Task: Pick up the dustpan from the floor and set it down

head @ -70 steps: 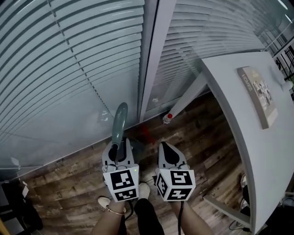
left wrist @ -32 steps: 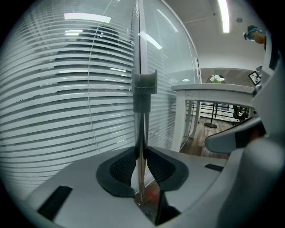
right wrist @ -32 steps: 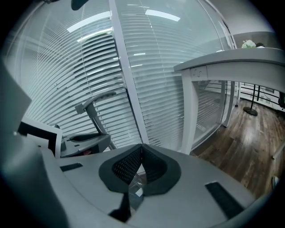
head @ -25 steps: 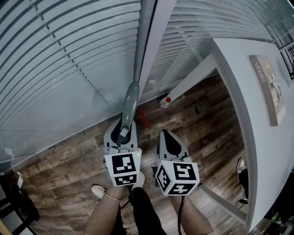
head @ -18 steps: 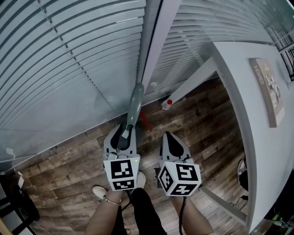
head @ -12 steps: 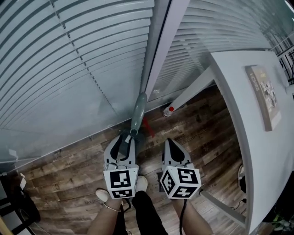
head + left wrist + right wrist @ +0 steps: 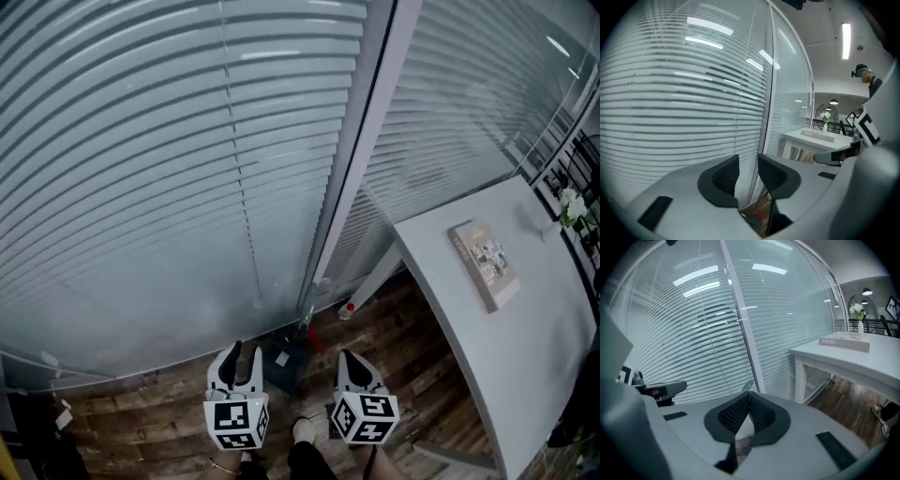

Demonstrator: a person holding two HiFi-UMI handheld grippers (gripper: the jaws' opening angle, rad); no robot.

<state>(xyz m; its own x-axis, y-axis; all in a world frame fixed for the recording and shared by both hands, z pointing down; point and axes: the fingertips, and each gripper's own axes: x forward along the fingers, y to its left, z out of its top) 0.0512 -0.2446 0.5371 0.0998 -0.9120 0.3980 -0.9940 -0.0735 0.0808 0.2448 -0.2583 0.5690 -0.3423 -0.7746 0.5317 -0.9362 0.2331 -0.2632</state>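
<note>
The left tongs (image 7: 748,158) have just been opening. Their jaws stand apart with nothing between the pads, and only the window post (image 7: 766,93) and a strip of floor (image 7: 759,209) show through the gap. The right tongs (image 7: 749,395) are closed on nothing.

In the head view the dustpan (image 7: 284,364) sits on the floor at the foot of the post, between the two tongs and touching neither. Its handle seems to lean toward the post, though it is too small to be sure.

The set-down looks done. The main risk is the pan itself: propped against a smooth post on a slick wooden floor, it could slide out and fall flat. A low sweep of either tongs past the handle could also knock it over, and the blinds (image 7: 141,187) hang close behind.
</note>
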